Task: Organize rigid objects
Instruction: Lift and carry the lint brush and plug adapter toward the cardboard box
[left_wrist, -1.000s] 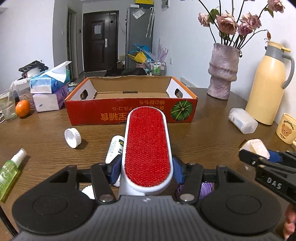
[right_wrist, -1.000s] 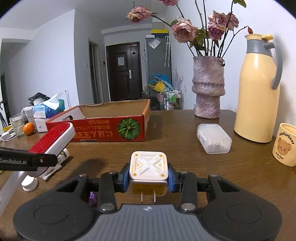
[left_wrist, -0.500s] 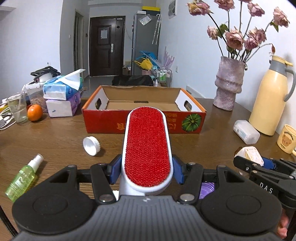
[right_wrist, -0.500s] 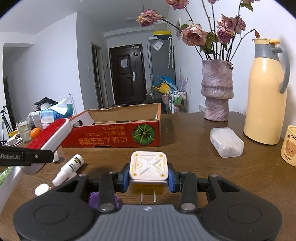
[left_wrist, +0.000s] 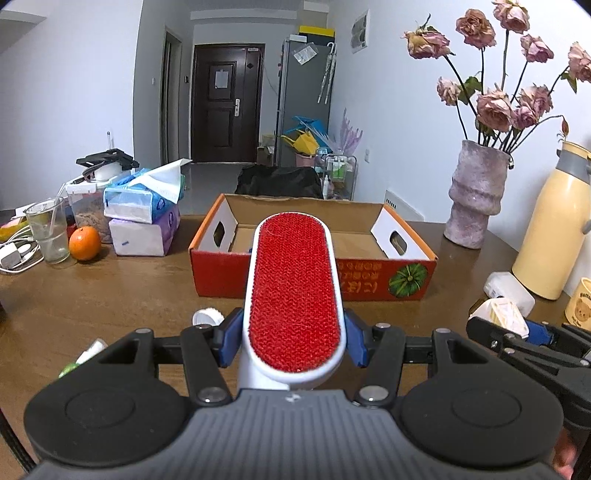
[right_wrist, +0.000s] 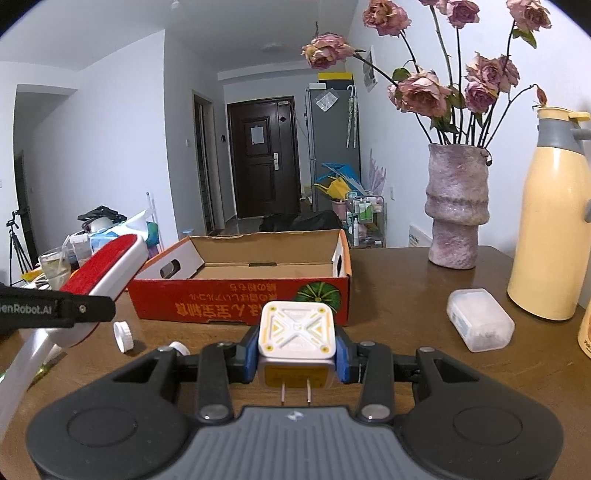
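Observation:
My left gripper (left_wrist: 291, 341) is shut on a white lint brush with a red pad (left_wrist: 293, 291), held above the table and pointing toward the open red cardboard box (left_wrist: 312, 275). The brush (right_wrist: 107, 266) and left gripper also show at the left edge of the right wrist view. My right gripper (right_wrist: 297, 352) is shut on a white square charger plug (right_wrist: 297, 330), its two prongs facing the camera; the plug (left_wrist: 504, 314) shows at the right of the left wrist view. The box (right_wrist: 240, 299) lies straight ahead, its inside bare.
A white bottle cap (right_wrist: 123, 336), a green spray bottle (left_wrist: 79, 360), a clear plastic case (right_wrist: 478, 319), a purple vase with dried roses (right_wrist: 456, 206), a yellow thermos (right_wrist: 550, 221), a bear mug (left_wrist: 580, 302), tissue packs (left_wrist: 142, 221), an orange (left_wrist: 85, 243) and a glass (left_wrist: 50, 234) stand on the wooden table.
Both grippers have risen and drawn back with brush and plug still held; the box looks farther off and lower, and the small white tube has dropped out of view under the grippers.

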